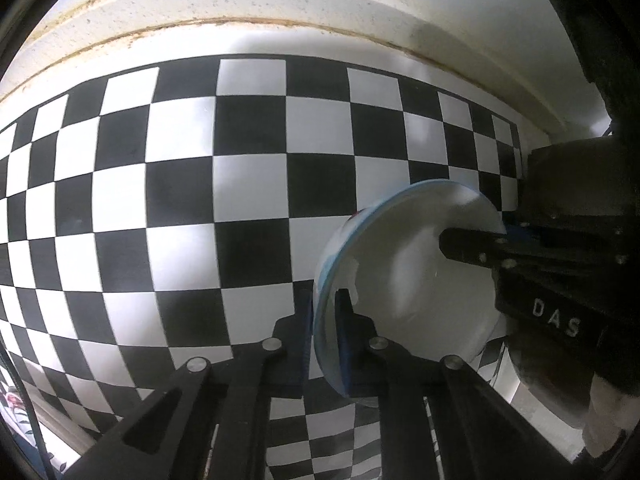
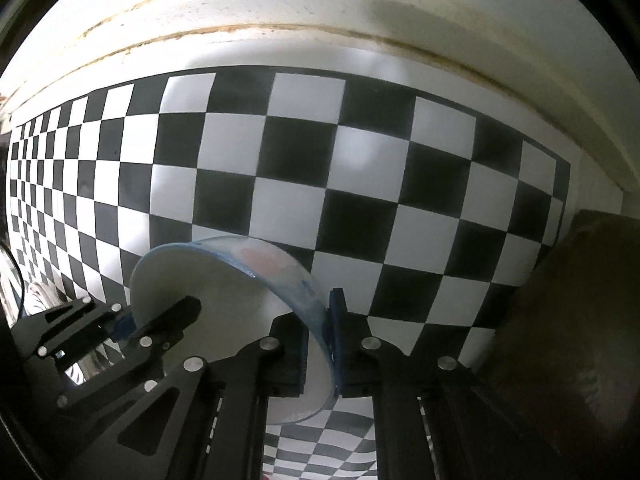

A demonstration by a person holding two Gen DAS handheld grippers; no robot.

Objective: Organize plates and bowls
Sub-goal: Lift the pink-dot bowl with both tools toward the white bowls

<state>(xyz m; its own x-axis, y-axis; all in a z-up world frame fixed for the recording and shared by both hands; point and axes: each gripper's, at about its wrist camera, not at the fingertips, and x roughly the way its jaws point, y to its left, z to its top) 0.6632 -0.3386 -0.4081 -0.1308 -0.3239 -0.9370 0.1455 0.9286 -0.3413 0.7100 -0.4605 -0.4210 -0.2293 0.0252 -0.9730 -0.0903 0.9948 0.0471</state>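
A white bowl (image 1: 416, 280) with a blue rim and a printed outside is held in the air, tipped on its side, in front of the checkered wall. My left gripper (image 1: 325, 332) is shut on its rim at the bowl's left edge. My right gripper (image 2: 320, 344) is shut on the opposite side of the same bowl's (image 2: 224, 292) rim. The right gripper also shows in the left wrist view (image 1: 472, 246), reaching into the bowl from the right. The left gripper also shows in the right wrist view (image 2: 160, 320), coming in from the left.
A black-and-white checkered wall (image 1: 180, 184) fills both views, with a white ledge (image 1: 240, 0) above it. A dark brown object (image 2: 580, 320) stands at the right. Patterned dishes (image 2: 40, 300) peek in at the far left edge.
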